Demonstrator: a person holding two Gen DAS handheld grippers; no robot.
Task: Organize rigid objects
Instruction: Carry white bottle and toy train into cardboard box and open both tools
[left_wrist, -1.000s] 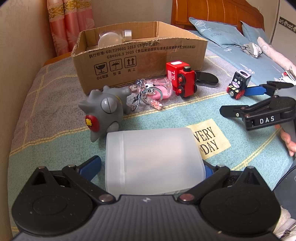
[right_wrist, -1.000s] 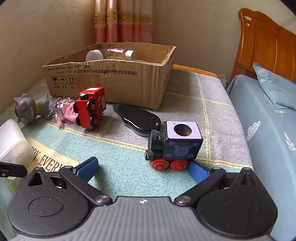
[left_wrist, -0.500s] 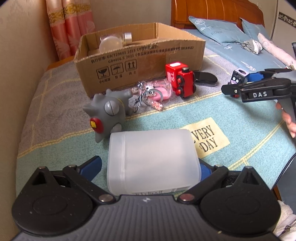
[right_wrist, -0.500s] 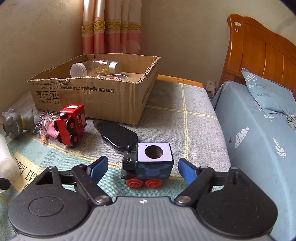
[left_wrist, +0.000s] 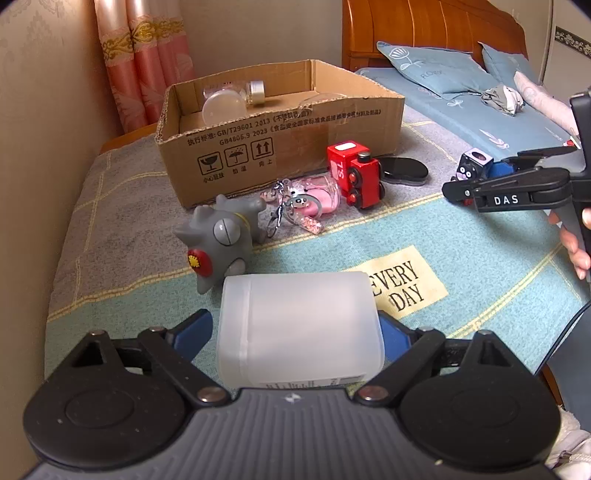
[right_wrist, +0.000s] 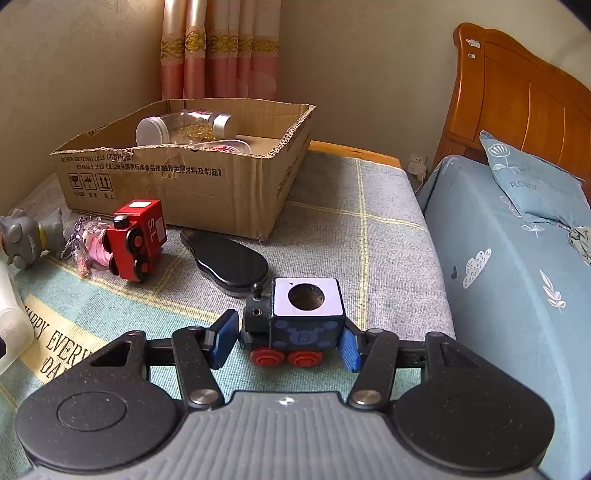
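Observation:
A frosted white plastic container (left_wrist: 299, 325) lies on the blanket between the jaws of my left gripper (left_wrist: 295, 326). Those jaws are closing; a thin gap still shows at the left pad. A black toy train (right_wrist: 295, 325) with red wheels and a white top stands between the jaws of my right gripper (right_wrist: 288, 341). These jaws are closing too: the right pad is at the train's rear and the left pad is a sliver off its front. In the left wrist view, the right gripper (left_wrist: 476, 173) straddles the train (left_wrist: 474, 162).
An open cardboard box (left_wrist: 280, 147) holding clear jars (left_wrist: 221, 103) stands at the back. In front of it lie a red toy train (left_wrist: 356, 177), a pink keychain (left_wrist: 306, 199), a grey toy figure (left_wrist: 221, 236) and a black oval case (right_wrist: 229, 262). A bed (right_wrist: 517, 277) lies right.
Both pairs of jaws have narrowed around their objects. The right gripper has moved forward so that the black train now sits deep between its pads.

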